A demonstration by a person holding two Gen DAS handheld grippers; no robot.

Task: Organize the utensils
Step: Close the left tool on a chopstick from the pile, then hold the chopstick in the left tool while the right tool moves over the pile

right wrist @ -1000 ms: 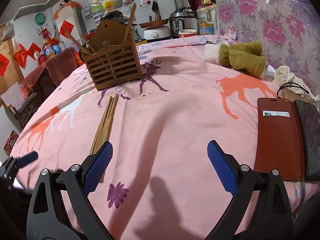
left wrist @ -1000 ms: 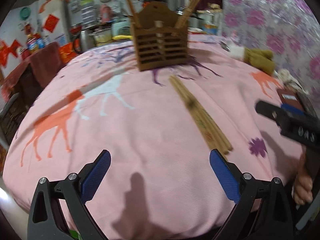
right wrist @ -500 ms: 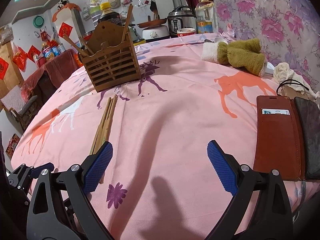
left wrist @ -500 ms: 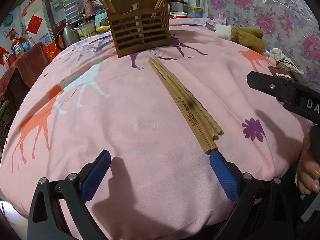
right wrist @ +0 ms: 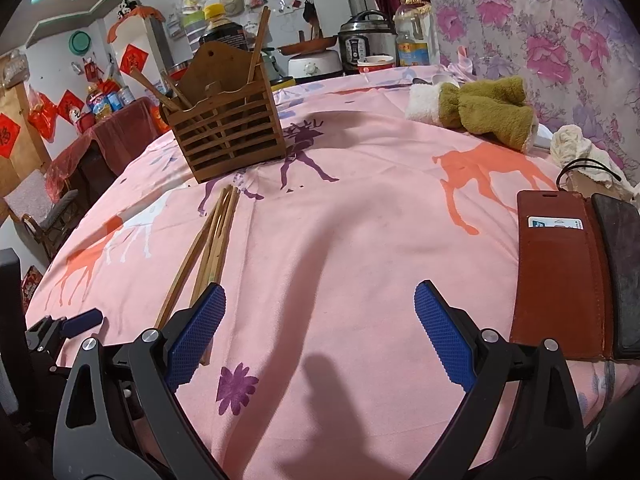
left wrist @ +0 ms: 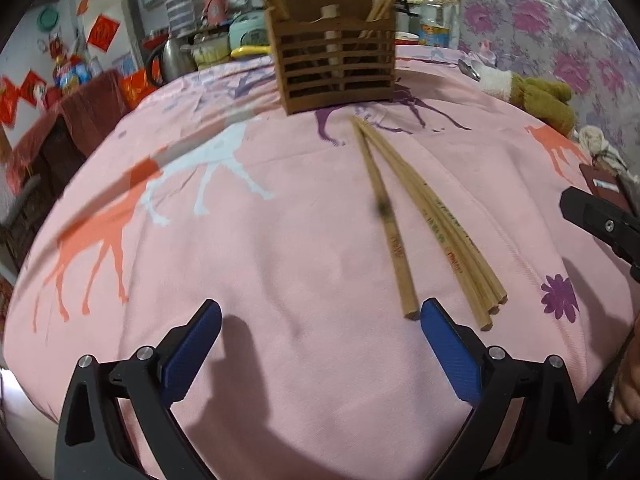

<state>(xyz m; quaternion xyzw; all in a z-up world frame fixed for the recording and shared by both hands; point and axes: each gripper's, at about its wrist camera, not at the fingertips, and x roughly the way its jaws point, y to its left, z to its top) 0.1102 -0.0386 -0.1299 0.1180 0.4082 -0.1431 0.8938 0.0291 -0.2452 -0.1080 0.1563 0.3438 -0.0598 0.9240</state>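
holder: we see the slatted holder [left wrist: 334, 66] on the far part of the tablecloth [left wrist: 280, 240], a few sticks standing in it
chopsticks: we find the loose chopsticks [left wrist: 424, 208] lying on the tablecloth just near of the holder, fanning toward us
wallet: our right view puts the wallet [right wrist: 560, 276] at the right edge, well apart
towel: far right, the towel [right wrist: 476, 110]

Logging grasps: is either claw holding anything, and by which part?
Nothing. The left claw and right claw are open; the chopsticks lie loose.
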